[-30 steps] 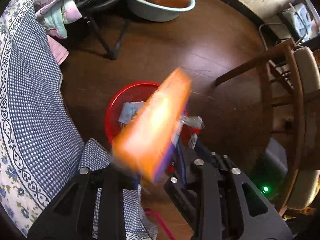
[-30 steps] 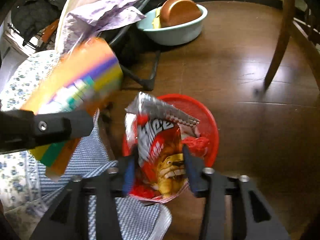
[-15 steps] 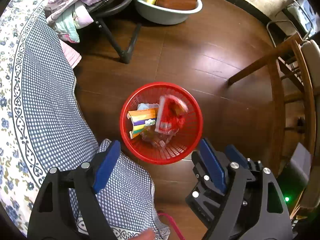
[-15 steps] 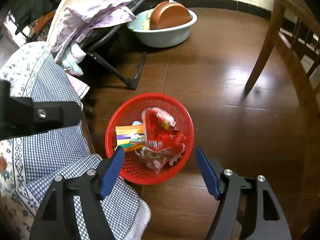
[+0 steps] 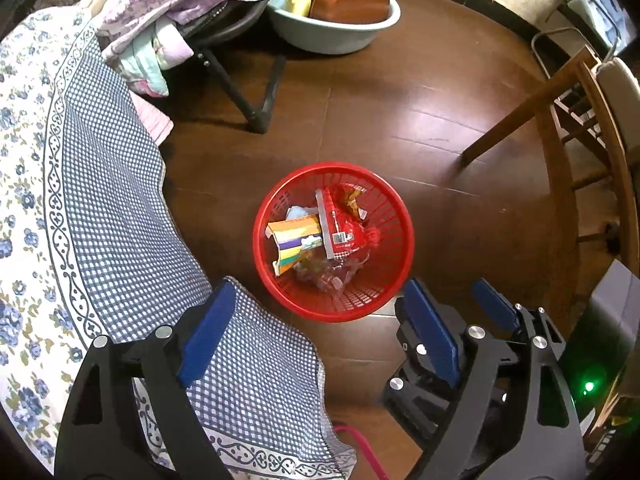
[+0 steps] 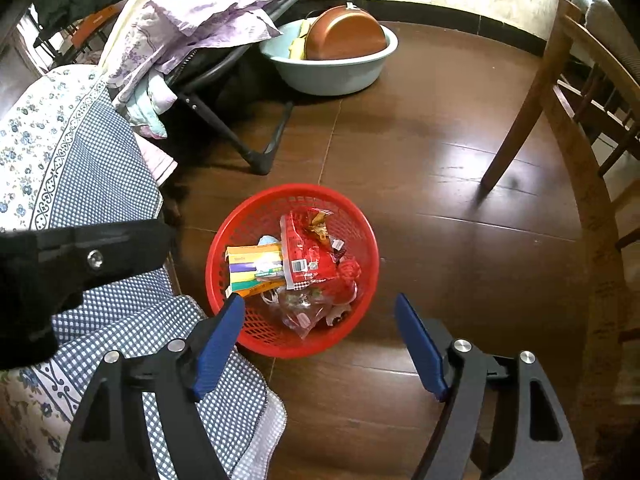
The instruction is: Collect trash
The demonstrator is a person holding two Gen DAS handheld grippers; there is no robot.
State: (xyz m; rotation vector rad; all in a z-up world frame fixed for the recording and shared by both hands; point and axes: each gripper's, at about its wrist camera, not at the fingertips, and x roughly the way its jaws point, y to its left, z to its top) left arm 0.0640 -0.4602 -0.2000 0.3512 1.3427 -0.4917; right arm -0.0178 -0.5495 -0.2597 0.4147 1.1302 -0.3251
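A red mesh basket (image 5: 384,288) (image 6: 360,320) stands on the dark wooden floor. In it lie an orange striped carton (image 5: 294,238) (image 6: 254,266), a red snack bag (image 5: 344,226) (image 6: 310,254) and clear plastic wrappers (image 5: 328,274) (image 6: 300,312). My left gripper (image 5: 316,310) is open and empty above the basket's near rim. My right gripper (image 6: 320,314) is open and empty above the basket too. Its fingers (image 5: 428,328) show at the lower right of the left wrist view.
A table with a blue checked and floral cloth (image 5: 80,200) (image 6: 72,168) hangs at the left. A folding frame with clothes (image 5: 240,92) and a pale green basin (image 5: 336,36) holding a brown pan stand behind. A wooden chair (image 5: 560,160) (image 6: 560,120) is at the right.
A second ago I held the carton in the left gripper and the snack bag in the right. Both were let go and lie in the basket. Both grippers opened and rose.
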